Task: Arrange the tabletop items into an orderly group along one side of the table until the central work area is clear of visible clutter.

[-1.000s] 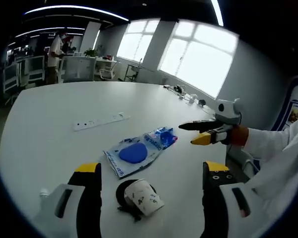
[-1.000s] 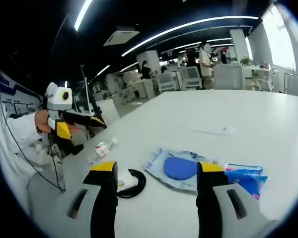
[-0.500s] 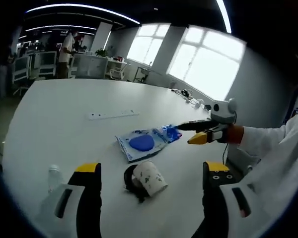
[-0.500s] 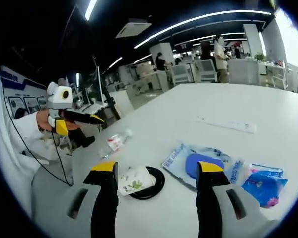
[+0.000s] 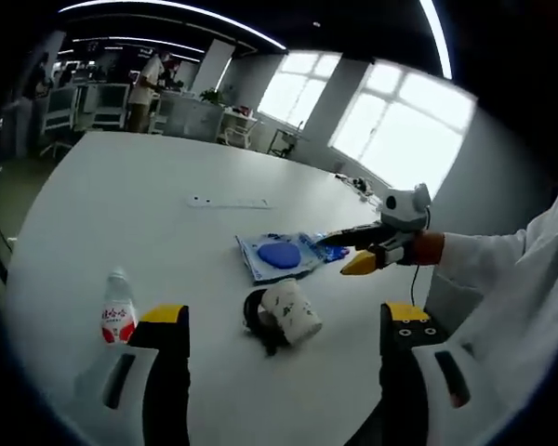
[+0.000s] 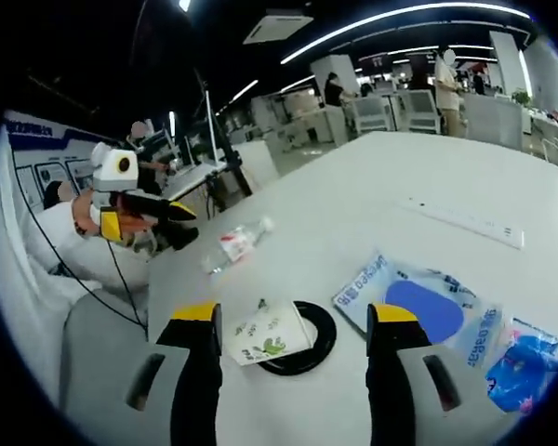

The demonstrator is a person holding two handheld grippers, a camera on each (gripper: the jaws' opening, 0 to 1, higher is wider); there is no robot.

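A paper cup (image 5: 295,313) lies on its side on a black ring (image 5: 252,311) on the white table (image 5: 121,204). Beyond it lie a clear bag with a blue oval pad (image 5: 281,255) and a small blue packet (image 5: 332,249). A water bottle (image 5: 118,312) lies at the left. My left gripper (image 5: 284,314) is open and held back from the cup. My right gripper (image 5: 352,253) reaches in from the right, open, by the blue packet. In the right gripper view, the cup (image 6: 265,332), the ring (image 6: 318,339), the bag (image 6: 428,302), the packet (image 6: 525,362) and the bottle (image 6: 237,243) show past my open right gripper (image 6: 293,316). The left gripper (image 6: 186,223) hovers at the far left.
A white power strip (image 5: 228,201) lies farther out on the table, also seen as the strip (image 6: 465,221) in the right gripper view. A white sleeve (image 5: 502,269) crosses from the right. Desks, chairs and people stand far behind the table. The table's near edge runs under both grippers.
Both views have drawn back and swung, so the bottle has come into the left gripper view. The cup, ring, bag and packet lie where they were. Both grippers stay open.
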